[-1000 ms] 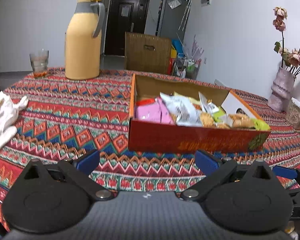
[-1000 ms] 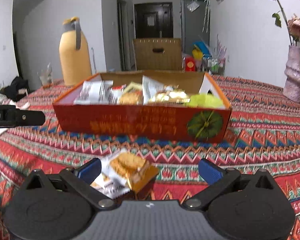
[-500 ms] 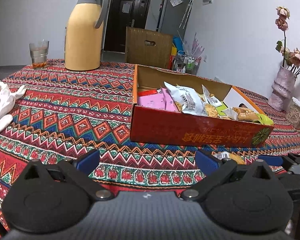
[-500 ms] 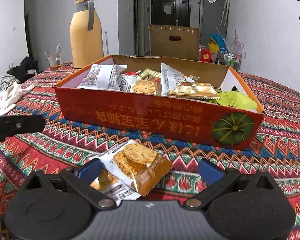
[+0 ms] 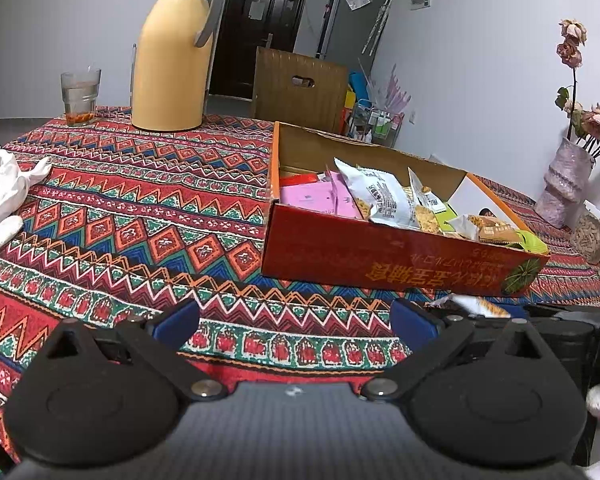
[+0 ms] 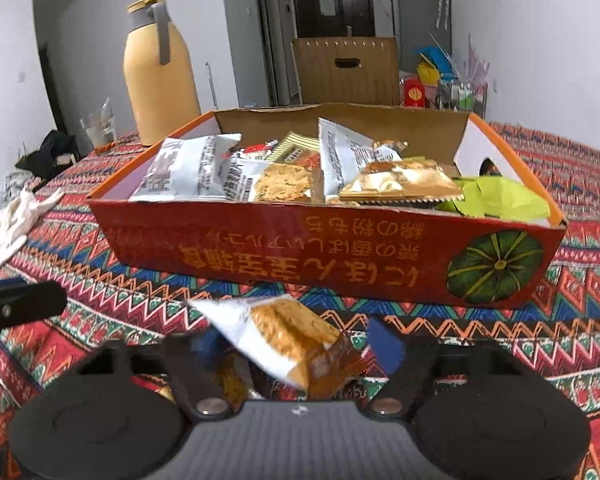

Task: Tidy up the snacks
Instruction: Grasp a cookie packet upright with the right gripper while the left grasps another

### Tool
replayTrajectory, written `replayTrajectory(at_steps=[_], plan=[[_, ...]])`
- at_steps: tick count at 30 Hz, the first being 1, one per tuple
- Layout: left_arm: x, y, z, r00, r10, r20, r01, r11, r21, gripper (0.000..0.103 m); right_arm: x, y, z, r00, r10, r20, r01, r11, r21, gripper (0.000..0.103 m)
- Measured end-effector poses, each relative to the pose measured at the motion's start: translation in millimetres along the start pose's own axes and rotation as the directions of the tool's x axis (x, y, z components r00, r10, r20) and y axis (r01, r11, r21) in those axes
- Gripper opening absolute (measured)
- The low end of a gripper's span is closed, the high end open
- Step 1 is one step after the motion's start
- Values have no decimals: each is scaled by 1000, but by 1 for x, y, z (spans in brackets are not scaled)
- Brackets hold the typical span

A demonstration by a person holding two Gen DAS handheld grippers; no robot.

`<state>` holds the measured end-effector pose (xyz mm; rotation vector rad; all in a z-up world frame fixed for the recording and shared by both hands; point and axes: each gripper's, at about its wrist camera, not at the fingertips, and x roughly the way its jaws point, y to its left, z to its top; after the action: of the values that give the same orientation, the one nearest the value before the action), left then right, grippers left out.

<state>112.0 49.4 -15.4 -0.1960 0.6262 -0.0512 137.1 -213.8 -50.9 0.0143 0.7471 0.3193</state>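
Observation:
A red cardboard box (image 6: 300, 248) lies on the patterned tablecloth and holds several snack packets, white, pink, gold and green. In front of its near wall lies a white and orange cracker packet (image 6: 284, 332), between the blue fingers of my right gripper (image 6: 296, 344). The jaws are closing around it, and a small gap still shows at the right pad. In the left wrist view the same box (image 5: 380, 256) stands at the right, with the packet (image 5: 472, 304) just below it. My left gripper (image 5: 294, 320) hangs open over bare cloth, left of the box, with nothing between its fingers.
A tall yellow thermos jug (image 5: 172, 52) and a drinking glass (image 5: 80, 96) stand at the far side of the table. White cloth (image 5: 0, 192) lies at the left edge. A vase of dried flowers (image 5: 564, 184) stands at the right. A brown crate (image 5: 300, 84) sits behind the table.
My right gripper has moved forward over the cracker packet toward the box, and its fingers have drawn in around the packet. The left gripper has barely shifted.

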Motion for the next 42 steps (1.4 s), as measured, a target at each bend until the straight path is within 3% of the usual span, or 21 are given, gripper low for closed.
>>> replayTrajectory(at_steps=[2,5,12,22,34,42], plan=[[1,0,0,1000,-2,-2,2,1000,-1,103,0,-4,1,1000,4,5,-4,1000,12,41],[1,0,-1,1000,-3,-4,3,1000,-3,103,0,-8,2,1000,19,10,-20,999,27,20],[1,1,-1,1000,-3,-6,3,1000,-5,103,-14,-2,-3,998,24,57,-23,1000,-6,14],[4,-3,-1,1000,3,-27,-3,1000,5,103,-70,-12,-24,983,-38,177,38,999,-1,14],[-2,-65,0,995,-58,-83,70,986,152,103,-118,-47,-61,965,-131,225,120,991,66,14],[7,-103,-7,982,-97,-160,132,966,224,103,-119,-66,-75,959,-160,233,131,982,135,14]])
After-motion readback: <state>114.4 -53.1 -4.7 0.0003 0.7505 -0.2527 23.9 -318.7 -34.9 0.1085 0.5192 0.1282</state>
